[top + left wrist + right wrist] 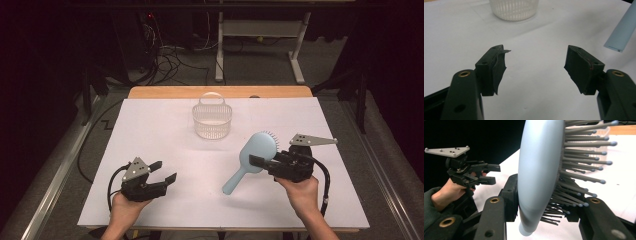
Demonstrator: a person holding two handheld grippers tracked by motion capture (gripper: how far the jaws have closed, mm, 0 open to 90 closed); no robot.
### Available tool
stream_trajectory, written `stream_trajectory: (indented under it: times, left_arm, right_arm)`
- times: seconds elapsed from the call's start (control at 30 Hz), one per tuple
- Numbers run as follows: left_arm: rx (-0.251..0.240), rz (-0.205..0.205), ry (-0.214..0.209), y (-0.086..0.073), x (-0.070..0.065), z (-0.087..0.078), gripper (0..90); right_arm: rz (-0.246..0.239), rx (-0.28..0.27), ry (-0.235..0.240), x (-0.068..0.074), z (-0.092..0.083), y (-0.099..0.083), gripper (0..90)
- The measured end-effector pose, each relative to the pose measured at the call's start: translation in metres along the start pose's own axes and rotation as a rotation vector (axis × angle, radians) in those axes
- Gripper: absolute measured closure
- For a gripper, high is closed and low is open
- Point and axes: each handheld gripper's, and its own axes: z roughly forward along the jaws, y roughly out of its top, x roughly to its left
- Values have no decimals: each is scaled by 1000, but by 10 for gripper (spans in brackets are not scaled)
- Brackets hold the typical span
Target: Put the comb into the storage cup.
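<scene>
Two claws, my right gripper [256, 161] pinching blue hairbrush [254, 154] right of centre, bristles plain in its own view, my left gripper [165, 171] spread, lower left, white basket [212, 121] beyond, nothing between.

White-covered table [150, 150], wooden far edge; white slatted basket [212, 120] standing near far middle.

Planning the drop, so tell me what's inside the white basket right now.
The white basket looks empty through its open top in the high view; its slatted wall partly hides the floor. The hairbrush is clamped in the right gripper.
</scene>
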Motion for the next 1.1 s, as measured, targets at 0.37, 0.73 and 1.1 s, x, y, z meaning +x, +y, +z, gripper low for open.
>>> stream_trajectory:
  times: [0.37,0.73,1.1]
  left_arm:
    - [-34,0,49,-5,6,-2,321]
    - [-77,-63,70,-15,15,-6,321]
    - [-68,-73,94,-25,17,-6,322]
  right_arm:
    - [5,3,-21,-9,-8,4,564]
    - [-23,7,-51,-8,-16,15,564]
    - [-30,10,-72,-11,-17,25,562]
